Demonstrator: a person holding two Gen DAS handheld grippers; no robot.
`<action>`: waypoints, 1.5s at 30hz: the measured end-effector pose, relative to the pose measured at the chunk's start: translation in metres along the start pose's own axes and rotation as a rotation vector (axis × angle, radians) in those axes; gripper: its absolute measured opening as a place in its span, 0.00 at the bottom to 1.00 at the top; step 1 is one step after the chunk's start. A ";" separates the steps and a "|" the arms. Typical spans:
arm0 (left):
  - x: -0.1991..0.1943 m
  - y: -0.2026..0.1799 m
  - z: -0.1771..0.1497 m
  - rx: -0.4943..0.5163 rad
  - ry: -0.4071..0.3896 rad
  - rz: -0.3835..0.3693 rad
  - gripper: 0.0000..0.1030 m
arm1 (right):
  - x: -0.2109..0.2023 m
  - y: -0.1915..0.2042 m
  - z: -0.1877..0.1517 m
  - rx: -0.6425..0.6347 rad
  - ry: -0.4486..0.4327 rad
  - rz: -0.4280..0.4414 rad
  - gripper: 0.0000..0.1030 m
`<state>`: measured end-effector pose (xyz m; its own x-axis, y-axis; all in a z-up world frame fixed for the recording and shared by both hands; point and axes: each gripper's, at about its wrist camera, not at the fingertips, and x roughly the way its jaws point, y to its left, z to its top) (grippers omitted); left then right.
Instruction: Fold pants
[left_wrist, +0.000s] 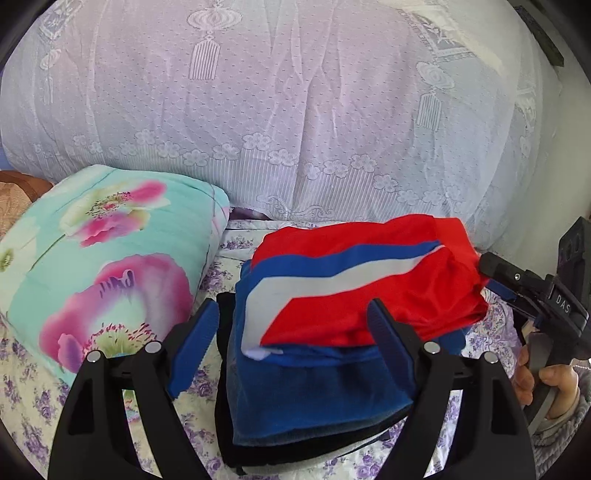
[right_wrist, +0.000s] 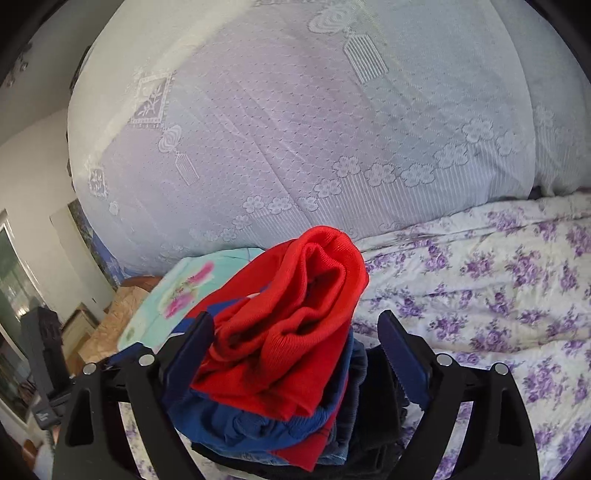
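The folded pants (left_wrist: 362, 291) are red with blue and white stripes and lie on top of a stack of folded dark blue and black clothes (left_wrist: 314, 398) on the bed. My left gripper (left_wrist: 295, 325) is open, its fingers on either side of the stack's near end. My right gripper (right_wrist: 295, 332) is open around the stack's other end, where the bunched red cloth (right_wrist: 295, 314) sits between its fingers. The right gripper also shows in the left wrist view (left_wrist: 495, 273) at the red pants' right edge.
A folded turquoise floral quilt (left_wrist: 99, 266) lies left of the stack. A large lace-covered bedding pile (left_wrist: 295, 110) rises behind. The purple-flowered bedsheet (right_wrist: 498, 295) spreads to the right. Furniture and a wall (right_wrist: 33, 206) stand left of the bed.
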<state>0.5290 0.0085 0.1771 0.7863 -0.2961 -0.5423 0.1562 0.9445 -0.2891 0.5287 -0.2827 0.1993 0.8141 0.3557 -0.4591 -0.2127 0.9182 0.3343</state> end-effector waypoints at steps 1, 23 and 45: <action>-0.006 -0.001 -0.003 0.000 -0.006 0.004 0.78 | -0.005 0.003 -0.002 -0.009 -0.011 -0.010 0.88; -0.184 -0.050 -0.137 0.108 -0.167 0.303 0.95 | -0.182 0.114 -0.182 -0.154 -0.234 -0.260 0.96; -0.237 -0.073 -0.191 0.131 -0.179 0.288 0.96 | -0.226 0.137 -0.223 -0.208 -0.247 -0.287 0.96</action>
<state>0.2169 -0.0170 0.1762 0.8996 0.0036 -0.4367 -0.0209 0.9992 -0.0350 0.1944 -0.1985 0.1652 0.9555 0.0513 -0.2904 -0.0424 0.9984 0.0369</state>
